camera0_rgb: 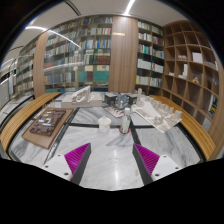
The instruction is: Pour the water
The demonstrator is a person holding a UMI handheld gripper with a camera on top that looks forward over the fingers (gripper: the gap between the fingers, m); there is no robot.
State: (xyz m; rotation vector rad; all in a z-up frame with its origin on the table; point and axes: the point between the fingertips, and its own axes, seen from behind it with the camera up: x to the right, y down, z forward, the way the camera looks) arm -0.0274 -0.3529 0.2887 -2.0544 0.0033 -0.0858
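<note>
- From where I stand, the gripper (112, 158) hangs above the near part of the table with its two fingers spread wide apart and nothing between them; the magenta pads (77, 155) on their inner faces are bare.
- Under and ahead of the fingers lies the table (110, 170), a pale, smooth, matt top with a faint sheen from the ceiling lights.
- Just beyond the fingers, roughly on the line between them, stand two small upright vessels near each other: a pale cup (104, 125), squat and rounded, and a second small container (125, 126) beside it. They are too small for me to tell glass from plastic, or whether either holds water.
- I judge the pouring has not begun: neither vessel is gripped or tilted, and the approach, grasp, lift and pour all appear to be still ahead.
- To one side of the cups rests a flat, dark wooden tray (47, 127) with small items I cannot make out.
- Further back, white boxy clutter (150, 110) and a dark object (121, 100) crowd the far end of the table.
- Behind everything rise tall wooden bookshelves (85, 50), densely packed with book spines, and open cubby shelving (190, 65) holding few things.
</note>
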